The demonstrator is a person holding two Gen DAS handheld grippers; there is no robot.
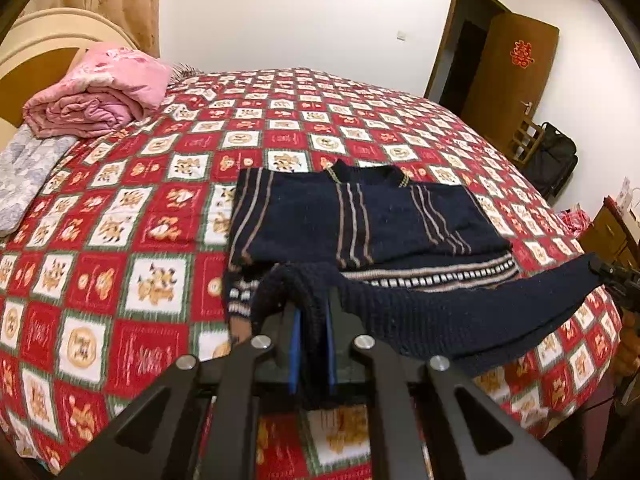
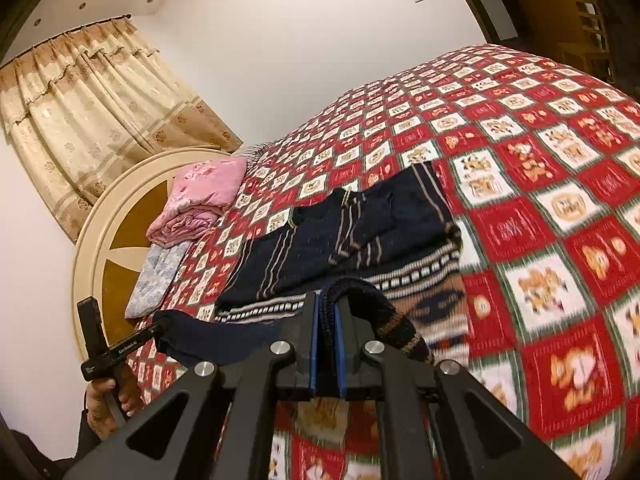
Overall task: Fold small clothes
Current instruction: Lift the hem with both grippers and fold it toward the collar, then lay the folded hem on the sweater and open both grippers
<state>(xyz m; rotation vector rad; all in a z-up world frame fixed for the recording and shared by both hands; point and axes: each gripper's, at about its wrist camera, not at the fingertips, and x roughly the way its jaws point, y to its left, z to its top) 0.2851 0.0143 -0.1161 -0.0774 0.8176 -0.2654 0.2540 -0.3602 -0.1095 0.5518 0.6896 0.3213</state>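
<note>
the near hem of the navy sweater (image 1: 372, 216) hides the left gripper (image 1: 313, 312) fingertips. the right gripper (image 1: 616, 280) is cut off by the left view's right edge. the red patterned bedspread (image 2: 560, 280) blurs toward the right view's lower right. the red emblem on the door (image 1: 520, 54) is too small to read.

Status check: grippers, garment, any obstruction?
Left gripper, right gripper: shut on navy striped knit sweater hem, lifted off red patterned bedspread. Nothing obstructing.

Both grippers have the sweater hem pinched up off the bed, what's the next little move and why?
Probably carry the hem forward toward the collar, since the left gripper and right gripper both hold it raised, and both sleeves already lie folded across the sweater.
</note>
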